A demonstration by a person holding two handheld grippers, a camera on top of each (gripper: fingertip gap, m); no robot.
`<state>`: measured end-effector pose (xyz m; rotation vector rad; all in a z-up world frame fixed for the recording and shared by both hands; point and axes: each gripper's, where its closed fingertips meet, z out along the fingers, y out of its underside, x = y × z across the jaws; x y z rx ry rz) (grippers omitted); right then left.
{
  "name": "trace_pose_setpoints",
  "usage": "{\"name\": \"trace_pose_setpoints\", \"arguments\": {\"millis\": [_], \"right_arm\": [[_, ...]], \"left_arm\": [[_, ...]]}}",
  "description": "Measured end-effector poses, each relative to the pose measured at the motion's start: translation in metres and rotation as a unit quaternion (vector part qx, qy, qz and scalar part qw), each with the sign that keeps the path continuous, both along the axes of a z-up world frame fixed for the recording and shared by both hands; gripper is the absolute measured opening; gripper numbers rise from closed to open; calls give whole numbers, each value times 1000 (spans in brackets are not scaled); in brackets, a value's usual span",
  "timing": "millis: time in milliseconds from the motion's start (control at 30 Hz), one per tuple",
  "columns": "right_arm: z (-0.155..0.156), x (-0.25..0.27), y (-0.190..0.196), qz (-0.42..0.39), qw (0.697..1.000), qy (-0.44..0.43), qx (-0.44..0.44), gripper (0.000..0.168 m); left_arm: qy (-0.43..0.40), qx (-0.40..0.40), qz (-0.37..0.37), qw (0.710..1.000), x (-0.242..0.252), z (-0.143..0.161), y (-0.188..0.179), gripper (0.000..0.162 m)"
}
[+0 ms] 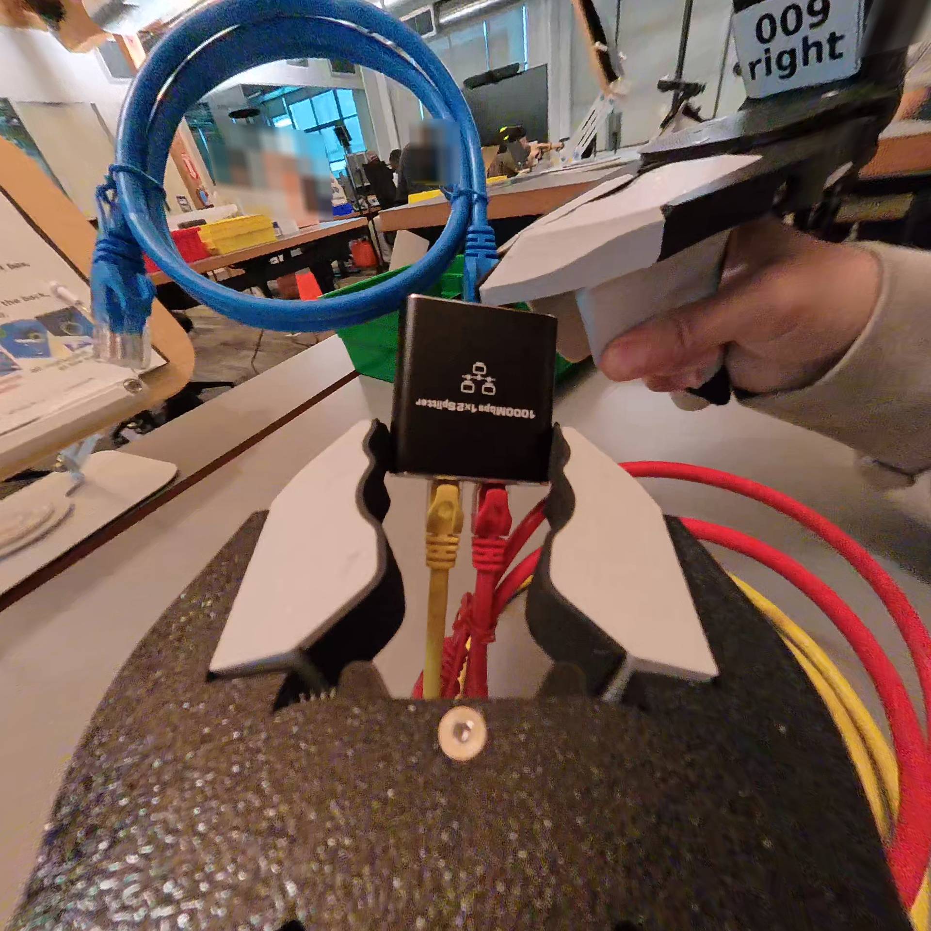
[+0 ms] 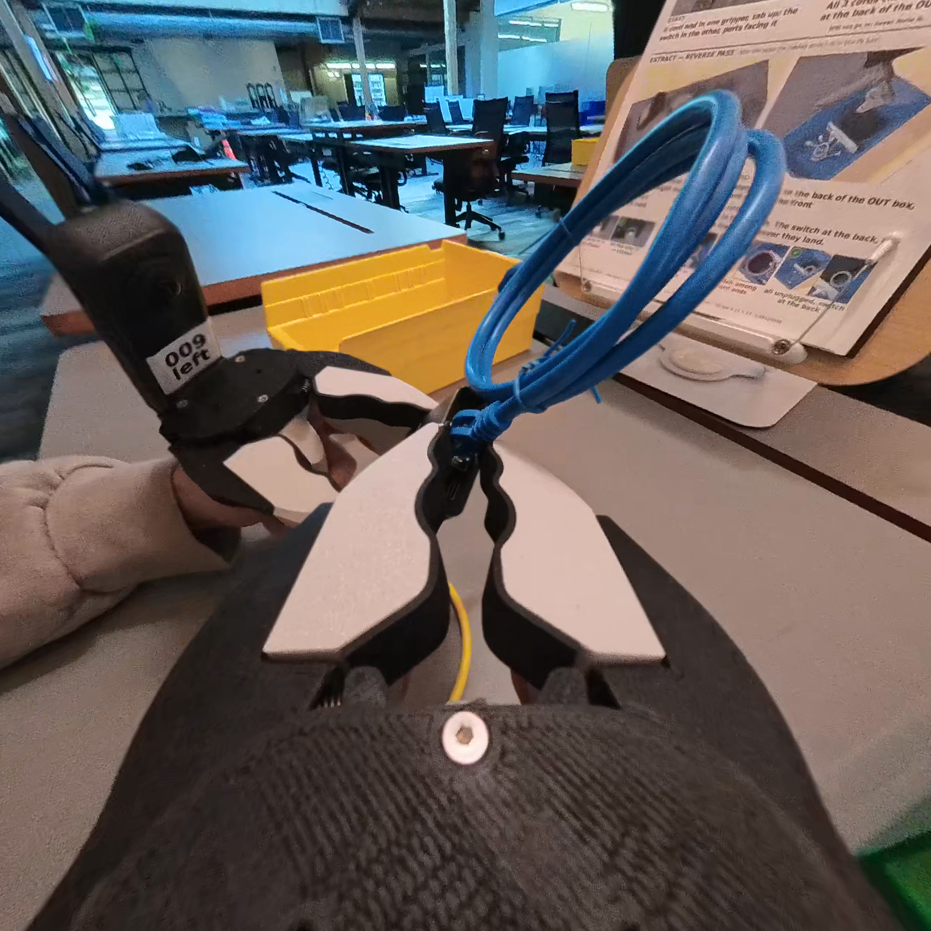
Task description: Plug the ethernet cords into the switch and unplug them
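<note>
My left gripper [image 1: 468,443] is shut on the black switch [image 1: 473,383] and holds it above the table. A yellow cord [image 1: 443,529] and a red cord [image 1: 488,534] are plugged into its near end. My right gripper [image 2: 461,453] is shut on a blue plug [image 2: 466,423] at the switch's far end; the port is hidden. It also shows in the left wrist view [image 1: 491,292]. The blue cord coil [image 1: 282,166] [image 2: 629,282] stands up above the switch, and its free plug [image 1: 121,342] hangs at left. The left gripper [image 2: 403,418] shows in the right wrist view.
A yellow bin [image 2: 403,312] stands behind the grippers and a green bin [image 1: 373,337] is beyond the switch. An instruction board [image 2: 755,201] [image 1: 50,327] stands on a stand at the table's edge. Red and yellow loops [image 1: 831,629] lie on the table [image 2: 755,579]. The left gripper's tips are roughly 4 cm from the right gripper's.
</note>
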<state>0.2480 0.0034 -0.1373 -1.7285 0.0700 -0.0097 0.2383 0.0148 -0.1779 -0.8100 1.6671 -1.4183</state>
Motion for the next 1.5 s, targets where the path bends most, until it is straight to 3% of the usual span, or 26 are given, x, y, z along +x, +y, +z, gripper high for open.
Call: {"name": "trace_pose_setpoints", "arguments": {"millis": [100,233,433,767,1100,1400,1500], "right_arm": [[1,0,0,1,1000,-12,-10,14],[2,-4,-1,35,994,96,42,14],[12,-6,-6,47,959,229,161,13],[15,-11,-8,28,945,251,207,15],[17,-10,-10,27,899,338,276,16],[16,-7,-15,23,889,356,287,16],[13,-5,-17,17,900,333,280,16]], "left_arm": [[1,-21,-10,1000,0,1,-2,61],[-38,65,27,997,-1,3,2,61],[-91,117,62,987,-4,16,-1,61],[-122,160,84,976,-7,23,-5,61],[-134,177,97,970,-7,24,-6,60],[-140,190,103,966,-6,23,-8,60],[-132,186,96,969,-6,21,-9,61]]}}
